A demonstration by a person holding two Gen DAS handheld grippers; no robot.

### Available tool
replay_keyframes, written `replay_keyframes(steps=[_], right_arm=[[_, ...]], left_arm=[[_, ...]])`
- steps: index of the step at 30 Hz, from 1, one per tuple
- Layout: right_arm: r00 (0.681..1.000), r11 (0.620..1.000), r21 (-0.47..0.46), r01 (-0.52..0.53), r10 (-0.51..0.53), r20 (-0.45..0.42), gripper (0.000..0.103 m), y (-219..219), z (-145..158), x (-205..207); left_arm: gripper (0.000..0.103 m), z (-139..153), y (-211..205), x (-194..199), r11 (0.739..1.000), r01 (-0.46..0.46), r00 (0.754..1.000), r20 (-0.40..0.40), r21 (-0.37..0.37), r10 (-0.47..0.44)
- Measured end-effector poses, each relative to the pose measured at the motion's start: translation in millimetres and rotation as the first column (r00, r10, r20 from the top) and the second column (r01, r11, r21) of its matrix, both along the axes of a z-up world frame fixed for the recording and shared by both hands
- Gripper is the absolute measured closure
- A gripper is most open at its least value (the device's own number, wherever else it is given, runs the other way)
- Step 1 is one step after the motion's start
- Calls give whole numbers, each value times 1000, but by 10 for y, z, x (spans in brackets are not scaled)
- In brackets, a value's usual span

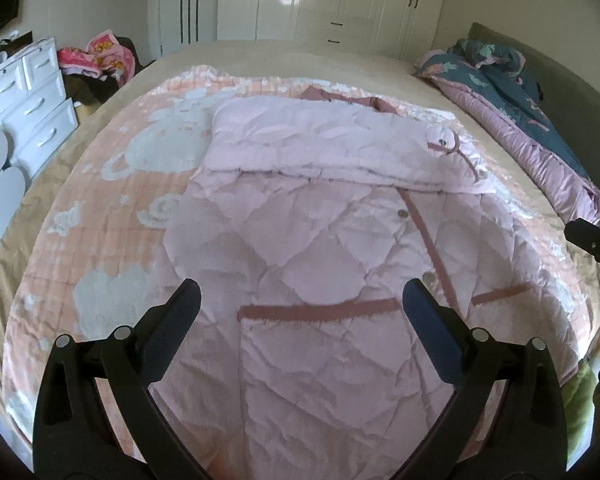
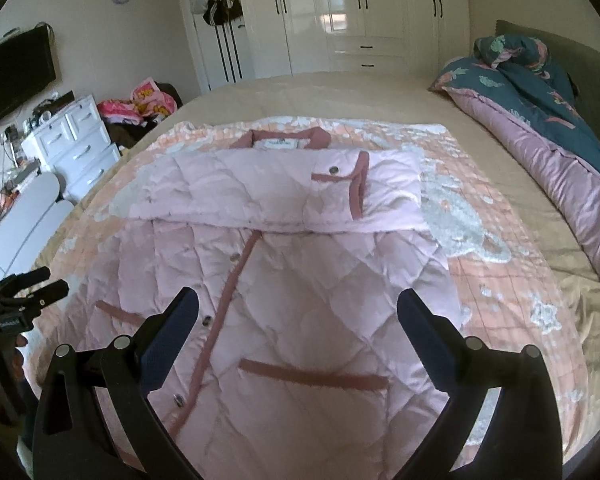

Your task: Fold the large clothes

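A pale pink quilted coat with dusty-rose trim (image 1: 324, 248) lies flat, front up, on a peach-and-white patterned blanket (image 1: 112, 216) spread over the tan-sheeted bed (image 2: 340, 92). Both sleeves are folded across the chest in a horizontal band below the collar (image 2: 284, 138). The left gripper (image 1: 302, 300) hovers above the coat's lower half, jaws spread wide, grasping nothing. The right gripper (image 2: 298, 310) hovers likewise, jaws released and empty. A rolled teal floral quilt with pink lining (image 2: 540, 120) lies along the headboard side.

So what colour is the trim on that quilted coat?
Dusty rose trim on the pale pink coat, clearest in the right wrist view.
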State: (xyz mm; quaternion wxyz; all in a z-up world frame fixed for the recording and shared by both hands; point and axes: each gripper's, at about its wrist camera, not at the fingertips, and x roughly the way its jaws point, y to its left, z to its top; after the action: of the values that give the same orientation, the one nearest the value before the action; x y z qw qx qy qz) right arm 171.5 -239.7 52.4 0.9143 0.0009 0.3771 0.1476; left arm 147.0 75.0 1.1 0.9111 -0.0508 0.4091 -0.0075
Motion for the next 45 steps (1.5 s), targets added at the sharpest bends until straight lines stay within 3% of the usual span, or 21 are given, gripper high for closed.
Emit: replay_keyframes(steps=[23,34,45], right_arm=[[993,996,-52,67,-72,-89,4,-552,-512,-367],[978,992,-75,106,-117,-173,4,-930,-826,-561],[962,990,-82,111,-128,-240,4,-1098,-1058,-790]], left_arm=[[8,-464,331,-363,996,-86,993,-81,30,88],[8,-744,591,-651,988,-138,981,-127,64,145],[8,-955,800,-856,983,-177,970,-175,-44,167]])
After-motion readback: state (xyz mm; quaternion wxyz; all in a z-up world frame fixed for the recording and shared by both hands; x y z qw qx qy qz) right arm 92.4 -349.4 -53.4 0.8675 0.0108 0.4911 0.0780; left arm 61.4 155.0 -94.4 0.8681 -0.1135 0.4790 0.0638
